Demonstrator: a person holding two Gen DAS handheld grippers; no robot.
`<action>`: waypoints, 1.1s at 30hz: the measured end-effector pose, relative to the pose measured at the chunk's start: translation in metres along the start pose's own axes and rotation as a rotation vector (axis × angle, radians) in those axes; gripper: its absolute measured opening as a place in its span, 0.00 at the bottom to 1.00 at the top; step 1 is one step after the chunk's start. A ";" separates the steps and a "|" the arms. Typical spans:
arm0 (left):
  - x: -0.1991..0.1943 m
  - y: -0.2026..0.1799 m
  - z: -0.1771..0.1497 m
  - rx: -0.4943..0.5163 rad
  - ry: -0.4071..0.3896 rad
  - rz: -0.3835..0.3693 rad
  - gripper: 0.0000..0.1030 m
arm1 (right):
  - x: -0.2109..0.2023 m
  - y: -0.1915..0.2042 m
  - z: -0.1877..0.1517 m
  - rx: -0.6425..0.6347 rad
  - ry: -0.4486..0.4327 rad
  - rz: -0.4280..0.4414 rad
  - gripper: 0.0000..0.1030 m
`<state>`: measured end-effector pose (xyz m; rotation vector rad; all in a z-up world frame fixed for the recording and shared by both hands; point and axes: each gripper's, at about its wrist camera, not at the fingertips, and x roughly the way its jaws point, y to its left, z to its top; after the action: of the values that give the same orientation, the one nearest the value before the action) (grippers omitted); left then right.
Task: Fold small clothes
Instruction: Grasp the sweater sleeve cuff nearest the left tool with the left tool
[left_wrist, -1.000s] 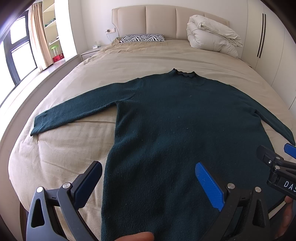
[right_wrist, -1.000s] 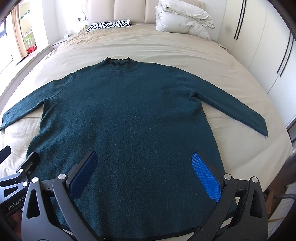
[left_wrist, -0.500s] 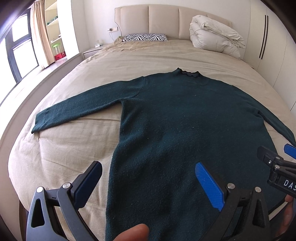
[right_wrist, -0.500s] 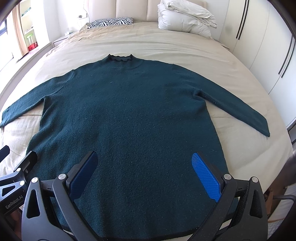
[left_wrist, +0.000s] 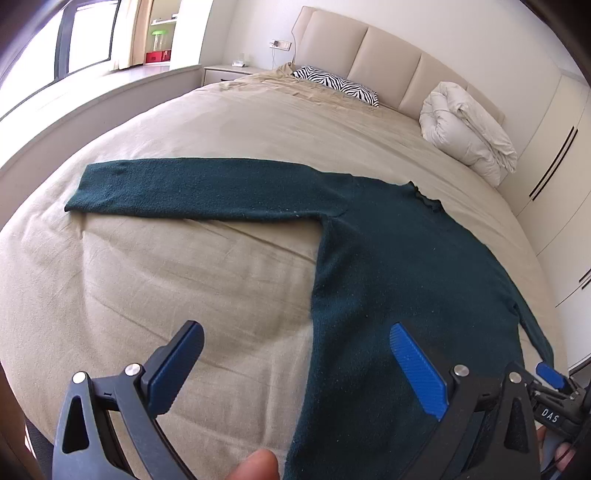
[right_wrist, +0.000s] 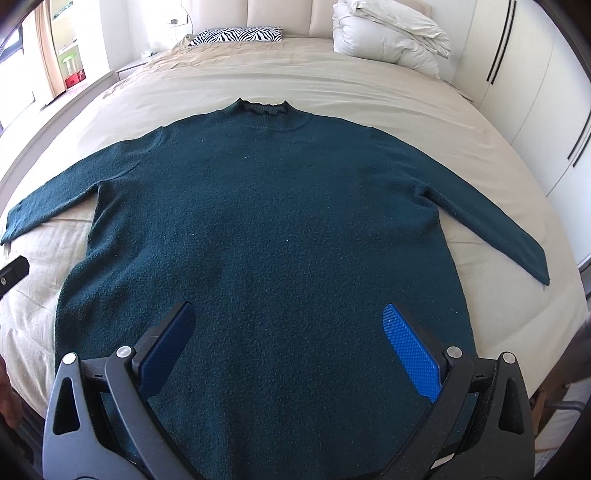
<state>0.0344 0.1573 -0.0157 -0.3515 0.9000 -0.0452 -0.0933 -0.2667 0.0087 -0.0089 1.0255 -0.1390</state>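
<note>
Lying flat and face up on the beige bed (right_wrist: 332, 85), a dark green sweater (right_wrist: 266, 221) has both sleeves spread out to the sides and its collar toward the headboard (left_wrist: 388, 62). The right tongs (right_wrist: 288, 325) hang above the sweater's lower body, jaws spread wide, nothing between the blue pads (right_wrist: 410, 350); cloth shows across the whole gap. The left tongs (left_wrist: 295, 354) are likewise wide apart and empty, straddling the sweater's left side edge: one pad over bare bedspread, the other over the knit. The left sleeve (left_wrist: 192, 188) stretches well ahead of them. Contact with the cloth cannot be confirmed for either tool. A fingertip (left_wrist: 255, 465) shows at the lower frame edge (left view). A zebra pillow (right_wrist: 236, 35) and a folded white duvet (right_wrist: 388, 33) sit near the headboard, well clear of the sweater.
</note>
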 end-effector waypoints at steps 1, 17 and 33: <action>-0.003 0.014 0.008 -0.043 -0.005 -0.033 1.00 | 0.001 0.003 0.001 -0.004 0.001 0.003 1.00; 0.004 0.190 0.035 -0.667 -0.126 -0.197 1.00 | 0.014 0.056 0.020 -0.089 0.018 0.032 1.00; 0.081 0.280 0.062 -1.117 -0.281 -0.248 0.72 | 0.039 0.064 0.029 -0.072 0.059 0.040 1.00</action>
<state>0.1025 0.4237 -0.1310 -1.4698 0.5208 0.2867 -0.0420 -0.2100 -0.0141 -0.0496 1.0880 -0.0666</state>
